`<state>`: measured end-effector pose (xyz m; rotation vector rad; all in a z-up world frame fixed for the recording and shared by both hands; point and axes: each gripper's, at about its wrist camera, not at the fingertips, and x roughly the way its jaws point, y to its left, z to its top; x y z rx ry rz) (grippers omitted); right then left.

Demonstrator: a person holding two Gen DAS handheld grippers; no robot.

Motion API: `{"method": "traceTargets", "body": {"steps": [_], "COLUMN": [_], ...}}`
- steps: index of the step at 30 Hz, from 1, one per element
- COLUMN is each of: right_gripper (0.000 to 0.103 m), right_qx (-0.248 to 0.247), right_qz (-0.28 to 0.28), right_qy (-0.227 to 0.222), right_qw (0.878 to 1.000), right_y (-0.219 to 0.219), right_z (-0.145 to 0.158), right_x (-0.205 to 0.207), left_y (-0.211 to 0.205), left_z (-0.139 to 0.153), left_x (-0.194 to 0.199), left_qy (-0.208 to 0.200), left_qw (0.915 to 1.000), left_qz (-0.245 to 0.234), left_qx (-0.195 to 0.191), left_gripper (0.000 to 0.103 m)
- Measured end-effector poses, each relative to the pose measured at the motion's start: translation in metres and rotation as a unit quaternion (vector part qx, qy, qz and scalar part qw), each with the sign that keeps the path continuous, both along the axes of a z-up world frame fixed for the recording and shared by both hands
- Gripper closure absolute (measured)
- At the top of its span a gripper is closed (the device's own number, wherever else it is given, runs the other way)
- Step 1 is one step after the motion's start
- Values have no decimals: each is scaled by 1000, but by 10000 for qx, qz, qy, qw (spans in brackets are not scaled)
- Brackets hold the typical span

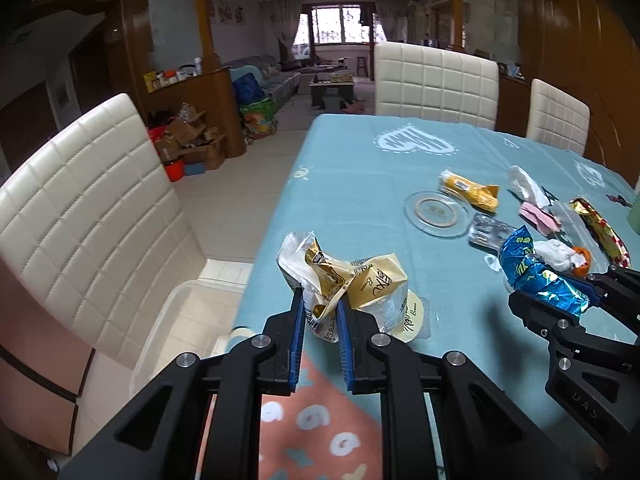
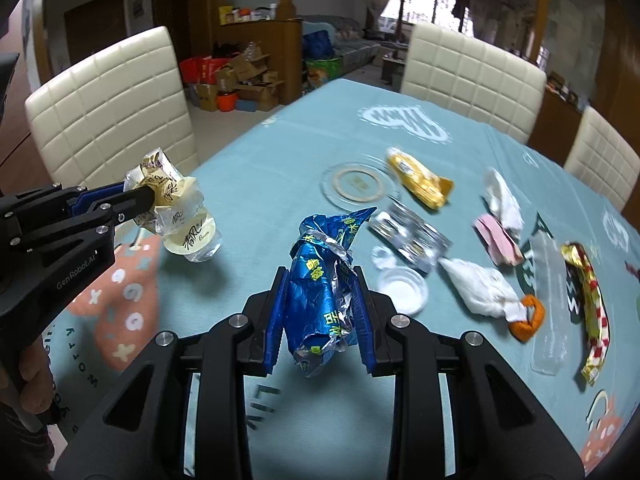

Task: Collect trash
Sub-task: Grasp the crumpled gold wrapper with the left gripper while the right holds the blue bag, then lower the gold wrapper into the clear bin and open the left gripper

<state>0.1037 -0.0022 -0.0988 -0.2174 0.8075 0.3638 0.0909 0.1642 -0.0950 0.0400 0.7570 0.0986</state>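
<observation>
My left gripper [image 1: 319, 300] is shut on a crumpled cream and gold wrapper [image 1: 352, 280], held above the table's left edge; it also shows in the right wrist view [image 2: 172, 200]. My right gripper [image 2: 320, 280] is shut on a crumpled blue foil wrapper [image 2: 320, 280], lifted above the teal tablecloth [image 2: 280, 152]; it shows in the left wrist view [image 1: 536, 276] too. More trash lies on the table: a yellow wrapper [image 2: 420, 180], a silver packet [image 2: 408, 236], white tissue [image 2: 480, 288], pink paper [image 2: 496, 236], a red-gold wrapper [image 2: 588, 304].
A clear plastic bin [image 1: 180, 320] sits on the floor by the white chair [image 1: 92, 208] left of the table. A glass dish [image 2: 360, 184], a small clear cup [image 2: 402, 290] and a clear plastic piece [image 2: 552, 308] lie on the table. More white chairs [image 2: 472, 68] stand at the far side.
</observation>
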Motion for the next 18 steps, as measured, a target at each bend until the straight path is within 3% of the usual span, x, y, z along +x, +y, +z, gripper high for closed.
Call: {"method": "traceTargets", "body": {"steps": [18], "right_gripper": [71], "right_qx": [-133], "right_qz": [710], "right_qy": [-142], "right_qw": [9973], "right_y": [83], "right_z": [8], "right_x": [-5], "left_y": [83], "left_z": [-4], "left_x": [-33], "left_qy": [-64], "left_qw": [9955], "left_qz": [940], "left_qx": [59], "left_gripper": [87]}}
